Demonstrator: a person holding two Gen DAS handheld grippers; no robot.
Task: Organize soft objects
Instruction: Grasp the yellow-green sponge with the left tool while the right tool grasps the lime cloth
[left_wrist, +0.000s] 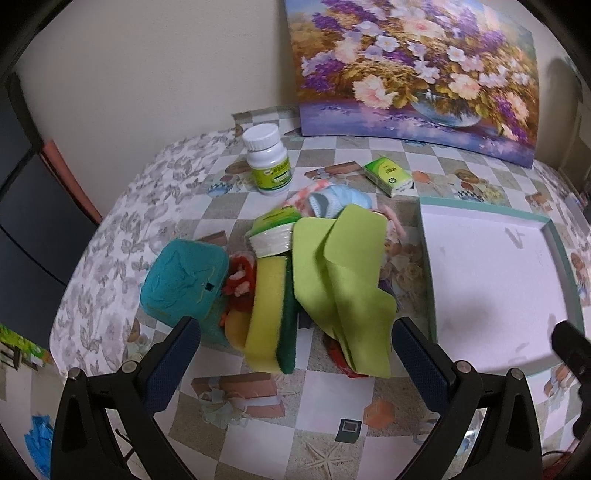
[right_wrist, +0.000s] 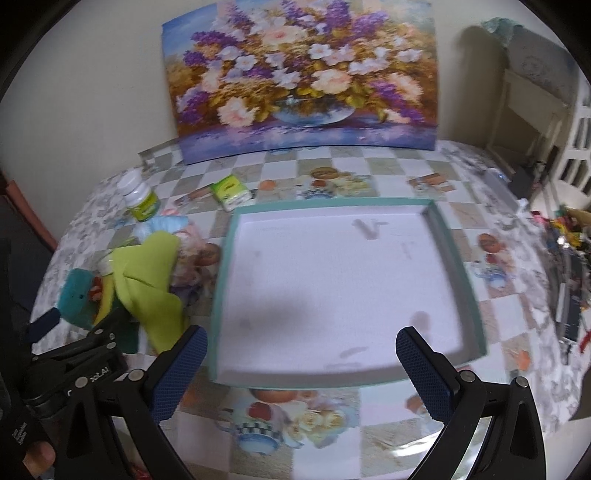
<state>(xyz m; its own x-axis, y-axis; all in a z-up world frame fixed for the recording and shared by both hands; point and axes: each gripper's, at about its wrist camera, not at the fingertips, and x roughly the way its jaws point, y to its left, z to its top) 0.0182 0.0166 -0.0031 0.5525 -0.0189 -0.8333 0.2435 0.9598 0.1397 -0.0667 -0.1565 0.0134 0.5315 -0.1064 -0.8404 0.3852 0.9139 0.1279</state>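
**Two open grippers, one tangled pile**

Both grippers are hanging released and holding nothing: the left gripper (left_wrist: 295, 350) is hovering over the pile at centre frame, the right gripper (right_wrist: 301, 363) over the tray (right_wrist: 221, 288), which is sitting bare.

The cloth (left_wrist: 343, 273) is draping over the sponge (left_wrist: 267, 310), and the teal pad (left_wrist: 184, 280) is leaning against red yarn (left_wrist: 242, 277). A grab at the cloth is likely dragging its neighbours along, since everything is touching. The bottle (left_wrist: 267, 162) and box (left_wrist: 388, 175), standing upper centre, are risking a knock. The tray could slide if nudged.
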